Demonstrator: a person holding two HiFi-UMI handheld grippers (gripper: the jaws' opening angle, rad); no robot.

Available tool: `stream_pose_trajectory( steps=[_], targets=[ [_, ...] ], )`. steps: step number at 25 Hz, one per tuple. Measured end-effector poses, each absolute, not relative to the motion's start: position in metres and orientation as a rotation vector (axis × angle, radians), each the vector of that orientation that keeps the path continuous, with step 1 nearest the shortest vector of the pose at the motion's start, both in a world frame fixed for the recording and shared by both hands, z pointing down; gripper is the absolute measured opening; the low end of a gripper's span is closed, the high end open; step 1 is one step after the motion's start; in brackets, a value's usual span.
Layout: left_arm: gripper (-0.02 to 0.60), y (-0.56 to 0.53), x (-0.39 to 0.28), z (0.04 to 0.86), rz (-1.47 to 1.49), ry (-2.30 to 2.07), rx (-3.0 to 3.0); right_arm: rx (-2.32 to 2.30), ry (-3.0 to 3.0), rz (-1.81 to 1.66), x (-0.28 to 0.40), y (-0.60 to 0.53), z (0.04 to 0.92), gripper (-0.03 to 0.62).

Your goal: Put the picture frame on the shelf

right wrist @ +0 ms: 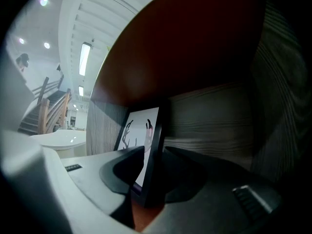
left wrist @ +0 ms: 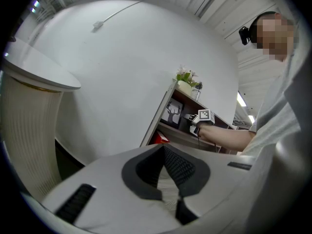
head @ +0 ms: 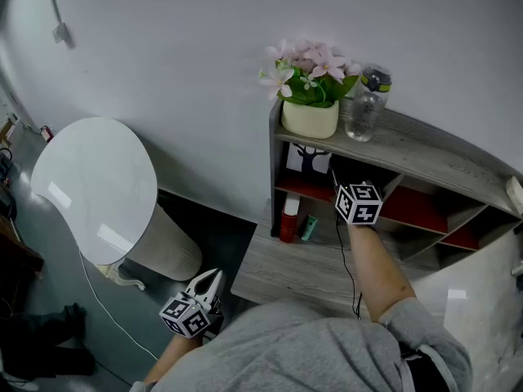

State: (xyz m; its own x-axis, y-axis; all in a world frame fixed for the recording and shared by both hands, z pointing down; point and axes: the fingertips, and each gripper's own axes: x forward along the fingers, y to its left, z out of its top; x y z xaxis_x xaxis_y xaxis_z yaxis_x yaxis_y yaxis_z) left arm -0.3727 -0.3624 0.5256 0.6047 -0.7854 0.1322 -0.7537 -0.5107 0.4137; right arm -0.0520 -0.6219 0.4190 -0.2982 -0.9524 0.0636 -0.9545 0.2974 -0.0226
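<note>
The picture frame (head: 308, 158), black-edged with a deer-antler print, stands upright in the top left compartment of the grey wooden shelf (head: 425, 149), on its red floor. My right gripper (head: 337, 184) reaches into that compartment. In the right gripper view the picture frame (right wrist: 146, 145) stands edge-on between the jaws of my right gripper (right wrist: 157, 152), which are spread wide with a gap on the right side. My left gripper (head: 214, 278) hangs low near my body, away from the shelf, its jaws closed on nothing. In the left gripper view my left gripper (left wrist: 164, 147) points toward the frame (left wrist: 171, 112).
A pot of pink flowers (head: 310, 117) and a clear bottle (head: 365, 104) stand on the shelf top. A red bottle (head: 289, 219) and a small green item sit on the lower level. A round white table (head: 94, 186) stands at the left, with a cable on the floor.
</note>
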Motion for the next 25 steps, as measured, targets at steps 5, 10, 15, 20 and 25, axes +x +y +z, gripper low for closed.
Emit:
stream_pose_trajectory(
  steps=[5, 10, 15, 20, 25],
  targets=[
    [0.009, -0.367, -0.370, 0.520, -0.104, -1.212, 2.428, 1.836, -2.498, 0.101, -0.048, -0.605, 0.416, 0.147],
    [0.009, -0.372, -0.360, 0.515, -0.105, -1.165, 2.466, 1.836, -2.499, 0.118, -0.042, -0.580, 0.413, 0.147],
    [0.009, -0.377, -0.347, 0.508, -0.093, -1.102, 2.515, 1.804, -2.528, 0.160, -0.041, -0.551, 0.411, 0.147],
    [0.009, -0.383, -0.331, 0.501, -0.092, -1.019, 2.572, 1.750, -2.579, 0.222, -0.040, -0.519, 0.414, 0.147],
    [0.009, -0.385, -0.302, 0.496, -0.113, -0.914, 2.613, 1.695, -2.632, 0.257, -0.031, -0.485, 0.416, 0.146]
  ],
)
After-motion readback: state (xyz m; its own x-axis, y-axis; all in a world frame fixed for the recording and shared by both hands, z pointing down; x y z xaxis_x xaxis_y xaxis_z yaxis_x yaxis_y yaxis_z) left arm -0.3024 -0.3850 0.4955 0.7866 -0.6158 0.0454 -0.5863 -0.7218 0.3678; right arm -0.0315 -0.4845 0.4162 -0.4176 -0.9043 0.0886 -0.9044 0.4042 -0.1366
